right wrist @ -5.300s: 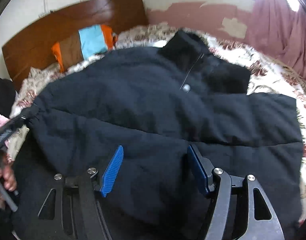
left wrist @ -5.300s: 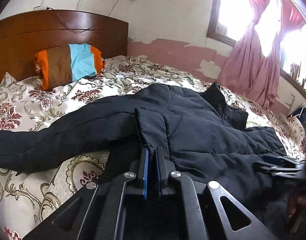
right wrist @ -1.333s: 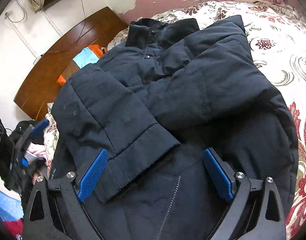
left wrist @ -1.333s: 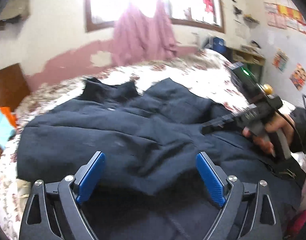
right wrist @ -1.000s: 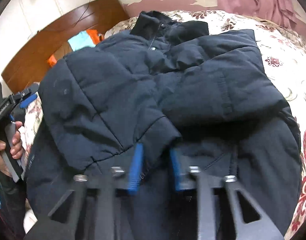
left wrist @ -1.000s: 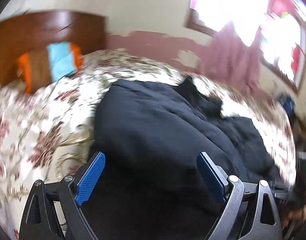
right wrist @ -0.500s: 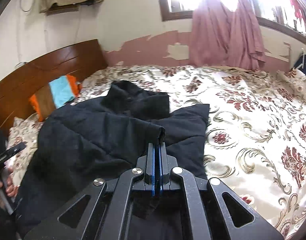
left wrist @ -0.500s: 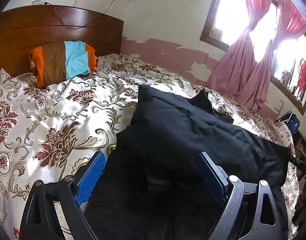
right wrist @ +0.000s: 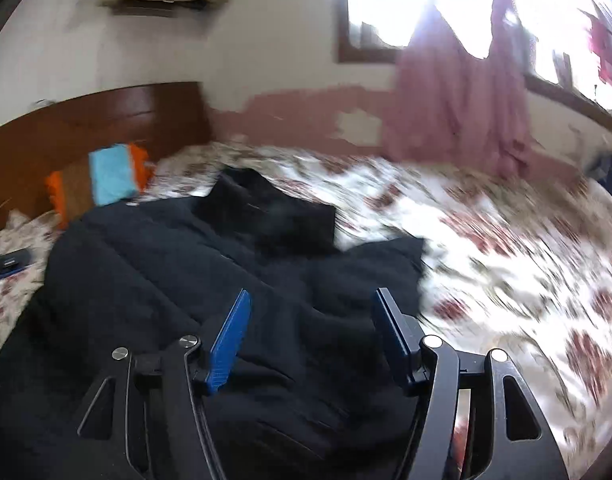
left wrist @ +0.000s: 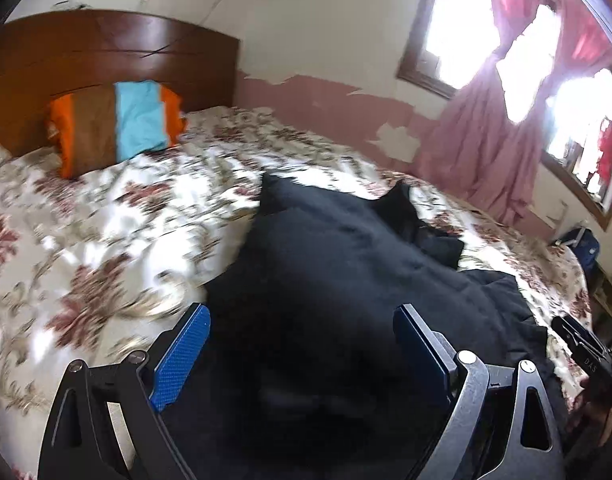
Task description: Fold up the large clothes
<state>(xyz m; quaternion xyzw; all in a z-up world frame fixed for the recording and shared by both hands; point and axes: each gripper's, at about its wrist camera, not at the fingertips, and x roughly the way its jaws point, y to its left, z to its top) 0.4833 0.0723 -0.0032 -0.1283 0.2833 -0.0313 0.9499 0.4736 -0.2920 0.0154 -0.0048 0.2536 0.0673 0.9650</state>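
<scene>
Two grippers, left gripper and right gripper, fingers spread, nothing pinched, above dark jacket on bed.

My bed, spread with a white floral cover, carries the dark padded jacket and a striped orange-brown-blue pillow.

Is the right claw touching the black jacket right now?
Cannot tell. In the right wrist view the right claw stands open over the black jacket; blur hides any gap.
</scene>
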